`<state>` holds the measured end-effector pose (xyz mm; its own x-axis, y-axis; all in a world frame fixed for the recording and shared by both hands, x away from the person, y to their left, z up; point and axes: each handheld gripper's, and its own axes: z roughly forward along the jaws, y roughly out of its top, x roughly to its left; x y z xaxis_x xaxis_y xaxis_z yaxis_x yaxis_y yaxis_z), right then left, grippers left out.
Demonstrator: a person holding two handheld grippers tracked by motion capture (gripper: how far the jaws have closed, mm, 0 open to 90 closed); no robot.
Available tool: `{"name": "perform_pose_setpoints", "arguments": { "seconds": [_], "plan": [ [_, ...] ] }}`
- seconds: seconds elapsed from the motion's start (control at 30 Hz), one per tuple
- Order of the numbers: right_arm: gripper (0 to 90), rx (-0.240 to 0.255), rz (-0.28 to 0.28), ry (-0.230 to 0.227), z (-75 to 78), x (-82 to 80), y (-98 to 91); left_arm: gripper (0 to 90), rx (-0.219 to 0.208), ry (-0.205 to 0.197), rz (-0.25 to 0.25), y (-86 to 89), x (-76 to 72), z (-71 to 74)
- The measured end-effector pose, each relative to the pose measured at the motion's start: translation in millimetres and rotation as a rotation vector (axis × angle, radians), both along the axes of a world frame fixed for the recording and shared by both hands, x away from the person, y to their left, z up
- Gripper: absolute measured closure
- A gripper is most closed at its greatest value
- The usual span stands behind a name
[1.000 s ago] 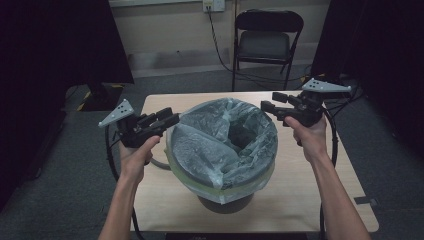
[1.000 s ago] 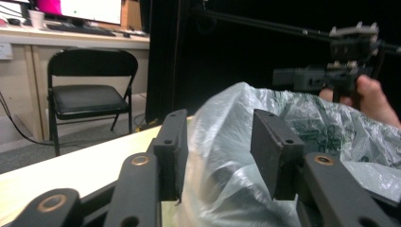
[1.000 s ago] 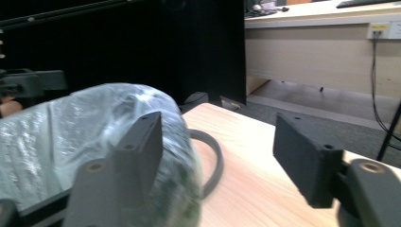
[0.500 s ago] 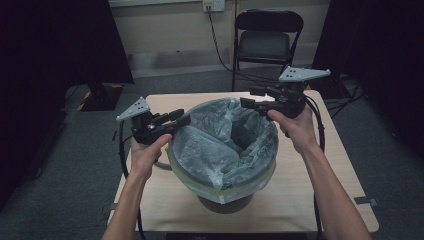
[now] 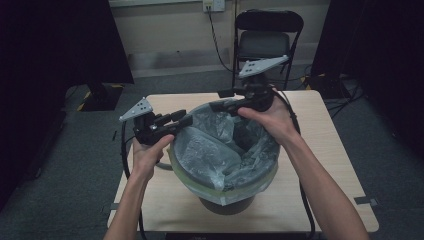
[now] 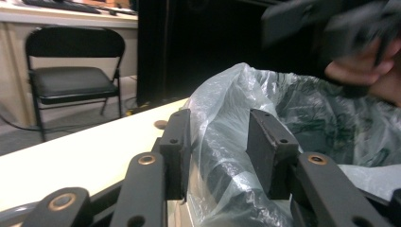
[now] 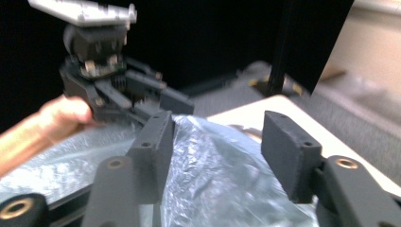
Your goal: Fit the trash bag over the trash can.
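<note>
Currently, you are working both grippers at the rim of a dark bin (image 5: 227, 202) that is standing on the light wooden table (image 5: 330, 165), near its middle. A clear plastic bag (image 5: 220, 150) is lining the bin, with its edge folded over the rim and bunching up above it.

Your left gripper (image 5: 181, 120) is sitting at the left side of the rim and pointing toward the bin. In the left gripper view, its jaws are standing part way apart around a raised fold of the bag (image 6: 222, 132), with the rim under the film. The plastic is lying against both pads, but you cannot tell from the pictures whether the pads are pressing on it. The jaws have just been closing a little.

Your right gripper (image 5: 227, 100) is sitting at the far side of the rim and pointing left across it. In the right gripper view, its jaws are standing apart over a hump of the bag (image 7: 213, 165); the film is lying against one pad, and the other pad is clear of it. These jaws have just been closing with the plastic between them.

A black folding chair (image 5: 267, 42) is standing on the floor beyond the table.
</note>
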<state>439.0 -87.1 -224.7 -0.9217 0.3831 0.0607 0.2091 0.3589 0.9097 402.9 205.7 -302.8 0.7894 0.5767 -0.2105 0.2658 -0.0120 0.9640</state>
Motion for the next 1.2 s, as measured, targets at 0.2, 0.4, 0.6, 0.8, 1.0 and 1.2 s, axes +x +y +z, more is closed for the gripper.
{"name": "perform_pose_setpoints", "arguments": {
  "seconds": [0.2, 0.4, 0.6, 0.8, 1.0, 1.2],
  "plan": [
    [51.1, -0.153, 0.123, 0.109, -16.2, 10.7, 26.3, 62.2, -0.007, 0.002, -0.008, 2.9, 0.1, 0.2],
    [36.2, -0.240, 0.154, 0.166, -25.5, 24.2, 39.8, 60.6, -0.027, 0.004, 0.014, 11.4, 2.0, 1.6],
    [29.3, -0.238, 0.249, 0.220, -41.6, 25.2, 55.4, 59.7, -0.029, 0.001, 0.023, 14.3, 0.9, 2.1],
    [34.7, -0.368, 0.195, 0.205, -61.5, 23.2, 59.4, 58.6, -0.015, -0.002, 0.026, 11.8, 1.1, 2.4],
    [41.2, -0.488, 0.146, 0.187, -75.6, 23.9, 63.1, 56.3, -0.004, -0.003, 0.034, 6.2, 1.8, 1.8],
    [31.5, -0.428, 0.145, 0.199, -64.9, 19.8, 58.8, 56.2, 0.012, -0.004, 0.032, 5.3, 2.0, 1.4]
  ]
}}
